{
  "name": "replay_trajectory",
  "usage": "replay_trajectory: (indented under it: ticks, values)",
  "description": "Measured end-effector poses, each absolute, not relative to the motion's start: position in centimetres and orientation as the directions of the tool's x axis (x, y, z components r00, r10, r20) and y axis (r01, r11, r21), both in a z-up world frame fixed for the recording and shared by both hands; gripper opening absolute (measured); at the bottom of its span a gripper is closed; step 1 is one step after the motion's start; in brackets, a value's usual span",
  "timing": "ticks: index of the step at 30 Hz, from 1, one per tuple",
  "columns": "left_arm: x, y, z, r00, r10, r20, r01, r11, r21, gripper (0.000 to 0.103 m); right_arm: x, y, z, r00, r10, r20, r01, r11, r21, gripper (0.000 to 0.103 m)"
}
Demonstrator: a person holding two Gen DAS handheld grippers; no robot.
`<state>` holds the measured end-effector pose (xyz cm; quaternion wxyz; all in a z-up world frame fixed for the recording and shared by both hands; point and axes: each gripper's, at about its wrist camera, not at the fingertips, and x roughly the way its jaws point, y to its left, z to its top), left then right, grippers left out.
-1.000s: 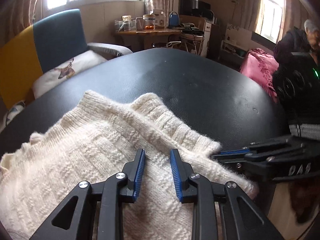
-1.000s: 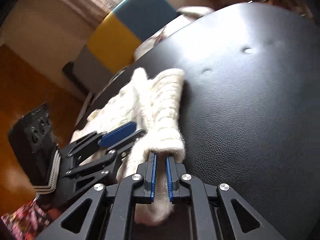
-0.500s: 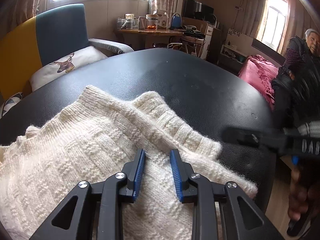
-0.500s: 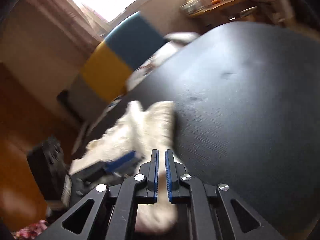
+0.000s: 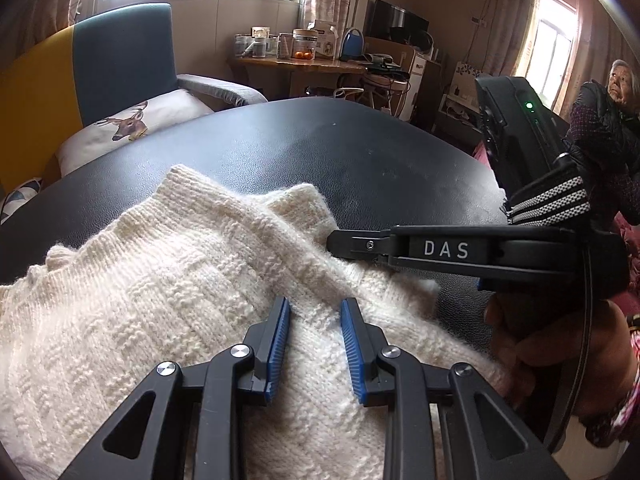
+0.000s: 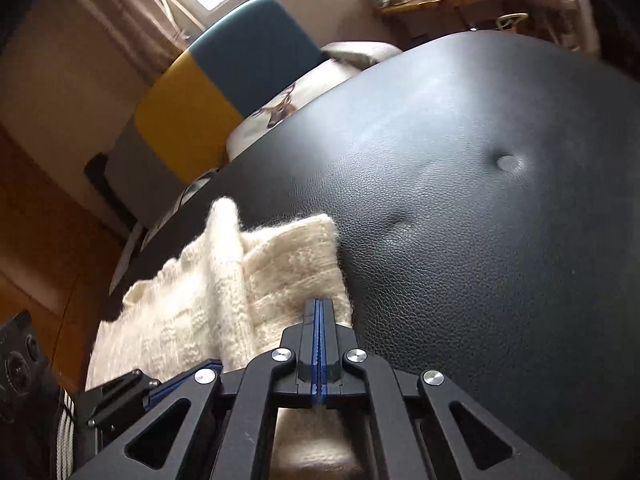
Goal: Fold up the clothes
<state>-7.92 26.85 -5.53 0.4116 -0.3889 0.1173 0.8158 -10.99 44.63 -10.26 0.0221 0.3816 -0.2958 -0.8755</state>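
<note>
A cream knitted sweater (image 5: 168,304) lies bunched on the near left part of a black leather surface (image 5: 360,148). My left gripper (image 5: 316,308) hovers open just over the knit, a raised fold of it between the blue pads. From the right, my right gripper (image 5: 334,242) reaches in side-on, its tip over the ribbed edge (image 5: 308,208). In the right wrist view the right gripper (image 6: 318,310) is shut, pads pressed flat together with no fabric showing between them, above the sweater (image 6: 256,280). A hand (image 5: 532,344) holds it.
A yellow and teal armchair (image 5: 100,64) with a deer cushion (image 5: 128,124) stands behind the surface on the left. A wooden table (image 5: 304,64) with jars is at the back. A person (image 5: 600,132) sits at the far right. The leather surface (image 6: 480,220) is bare to the right.
My right gripper has gone from a narrow gap around the sweater's edge to fully shut and has swung in over the ribbed edge. The left gripper stays open in place.
</note>
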Motion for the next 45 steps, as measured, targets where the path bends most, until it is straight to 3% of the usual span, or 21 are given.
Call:
replay_trajectory:
  ticks: [4, 6, 13, 18, 23, 25, 27, 36, 38, 39, 42, 45]
  values:
    - [-7.6, 27.0, -5.4, -0.375, 0.571, -0.730, -0.765, -0.636, -0.105, 0.027, -11.1, 43.9, -8.1, -0.735, -0.289, -0.614, -0.092, -0.854, 0.512, 0.004]
    - [-7.5, 27.1, -5.4, -0.381, 0.566, -0.731, -0.766, -0.637, -0.093, 0.027, -12.0, 43.7, -8.0, -0.714, -0.291, -0.637, -0.062, -0.879, 0.472, 0.004]
    - [-7.7, 26.8, -5.5, -0.369, 0.577, -0.729, -0.765, -0.634, -0.115, 0.027, -16.5, 44.4, -9.4, -0.664, -0.247, -0.705, -0.129, -0.892, 0.434, 0.000]
    - [-8.1, 26.6, -5.5, -0.355, 0.589, -0.726, -0.763, -0.631, -0.138, 0.027, -15.2, 44.1, -8.2, -0.687, -0.181, -0.704, -0.200, -0.884, 0.423, 0.000]
    - [-7.7, 25.6, -4.4, -0.360, 0.594, -0.720, -0.749, -0.644, -0.156, 0.026, -11.2, 42.0, -4.8, -0.721, -0.128, -0.681, -0.187, -0.910, 0.370, 0.013]
    - [-7.2, 24.3, -3.5, -0.370, 0.600, -0.709, -0.743, -0.649, -0.161, 0.027, -9.6, 40.6, -2.9, -0.746, -0.106, -0.657, -0.150, -0.935, 0.322, 0.024]
    - [-6.7, 22.2, -2.5, -0.398, 0.599, -0.695, -0.731, -0.665, -0.155, 0.027, -8.9, 38.8, -1.4, -0.765, -0.132, -0.630, -0.090, -0.947, 0.308, 0.030]
    - [-5.2, 5.7, -1.5, -0.565, 0.475, -0.675, -0.497, -0.848, -0.181, 0.027, -8.4, 24.2, -2.3, -0.607, -0.500, -0.618, 0.302, -0.864, 0.403, 0.031]
    - [-4.4, 0.8, -1.5, -0.601, 0.431, -0.673, -0.429, -0.884, -0.183, 0.027, -8.9, 20.9, -3.7, -0.536, -0.548, -0.643, 0.354, -0.837, 0.418, 0.022]
    - [-3.9, -1.3, -1.5, -0.616, 0.421, -0.666, -0.399, -0.896, -0.197, 0.026, -9.1, 19.3, -4.2, -0.499, -0.568, -0.654, 0.379, -0.822, 0.425, 0.010]
    - [-2.4, -7.9, -1.6, -0.659, 0.385, -0.646, -0.306, -0.922, -0.237, 0.027, -8.8, 15.4, -4.3, -0.400, -0.660, -0.635, 0.459, -0.745, 0.485, 0.007]
    - [-2.3, -13.6, -2.5, -0.676, 0.356, -0.646, -0.208, -0.932, -0.296, 0.026, -9.6, 10.9, -3.9, -0.355, -0.668, -0.654, 0.523, -0.722, 0.454, 0.008]
